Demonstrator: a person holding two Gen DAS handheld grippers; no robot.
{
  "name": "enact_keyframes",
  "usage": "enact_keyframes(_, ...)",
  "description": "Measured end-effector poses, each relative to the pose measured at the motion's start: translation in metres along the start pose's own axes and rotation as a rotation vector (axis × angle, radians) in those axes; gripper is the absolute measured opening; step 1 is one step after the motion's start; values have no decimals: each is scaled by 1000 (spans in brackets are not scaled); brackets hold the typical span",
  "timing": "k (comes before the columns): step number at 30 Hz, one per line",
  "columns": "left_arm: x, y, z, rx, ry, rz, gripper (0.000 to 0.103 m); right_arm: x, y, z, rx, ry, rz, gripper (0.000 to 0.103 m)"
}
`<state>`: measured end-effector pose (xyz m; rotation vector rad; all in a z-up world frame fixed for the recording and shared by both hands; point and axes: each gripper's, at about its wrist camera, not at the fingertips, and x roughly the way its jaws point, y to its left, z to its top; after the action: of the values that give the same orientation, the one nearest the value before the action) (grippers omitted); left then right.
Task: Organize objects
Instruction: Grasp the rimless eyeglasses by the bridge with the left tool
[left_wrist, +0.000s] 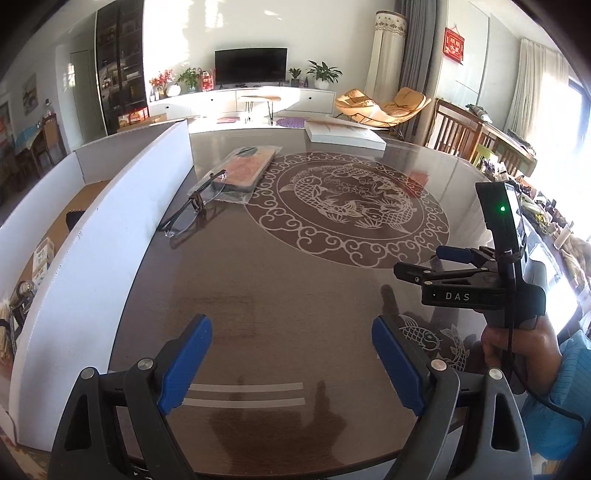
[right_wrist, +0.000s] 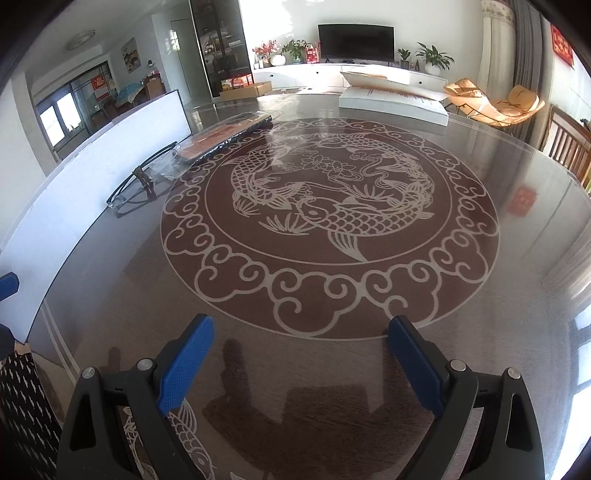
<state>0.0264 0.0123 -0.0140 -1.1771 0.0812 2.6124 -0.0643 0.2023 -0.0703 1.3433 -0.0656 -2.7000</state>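
Two tools hang over a round, glossy brown desk (right_wrist: 498, 302), each with its blue pads spread wide and nothing between them: the left tool (left_wrist: 291, 363) at the bottom of the left wrist view, the right tool (right_wrist: 301, 363) at the bottom of the right wrist view. A pale medallion of fish ringed by cloud scrolls (right_wrist: 328, 218) fills the middle of the desk. At the left of both views a white carton (left_wrist: 110, 206) stands on the desk, its long flap raised like a wall. Just right of that flap lie dark-framed eyeglasses (left_wrist: 192, 210), and behind them, touching or nearly so, an orange item in a clear plastic bag (left_wrist: 243, 170). A flat white box (left_wrist: 343, 134) rests at the desk's far edge. Beyond, the room shows a dark television (left_wrist: 251, 66) above a long white cabinet, potted plants, tan lounge chairs (left_wrist: 384, 105) and a sunlit window at far right.
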Motion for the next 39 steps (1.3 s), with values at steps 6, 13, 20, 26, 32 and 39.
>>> enact_keyframes(6,11,-1,2,-17,18,14,88,7,7,0,-30,17,-44,101)
enact_keyframes(13,38,-12,22,105,23,154,88,12,11,-1,-57,32,-75,103)
enact_keyframes(20,105,7,97,295,-3,353,88,12,10,-1,-60,33,-79,103)
enact_keyframes(26,170,61,140,149,100,328,88,12,11,-1,-61,34,-79,103)
enact_keyframes(32,187,84,128,63,132,204,77,12,11,-1,-65,35,-83,103)
enact_keyframes(39,150,87,94,-45,97,236,10,13,12,-1,-64,35,-83,103)
